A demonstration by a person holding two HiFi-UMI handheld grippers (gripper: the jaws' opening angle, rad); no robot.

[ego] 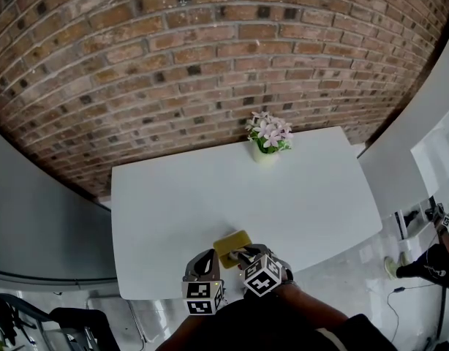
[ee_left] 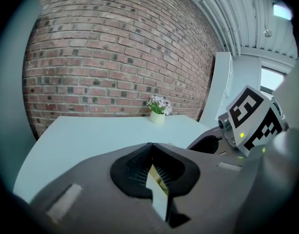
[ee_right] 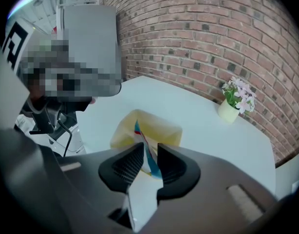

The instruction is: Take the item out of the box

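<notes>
Watching from beside the white table (ego: 297, 196), I see the yellow box (ego: 232, 246) at the edge farthest from the flower pot (ego: 267, 143), straight across the tabletop from it. The left gripper (ee_left: 152, 168) is clamped on a thin pale flap (ee_left: 158, 194), seemingly part of the box, steadying it. The right gripper (ee_right: 149, 161) has its jaws closed on the item (ee_right: 141, 139), a thin sheet or packet with blue and red print, standing out of the box's mouth. It looks light, flat and floppy, and easy to crease. I'd judge a pinch near its free edge best, drawn straight out so it doesn't snag.
</notes>
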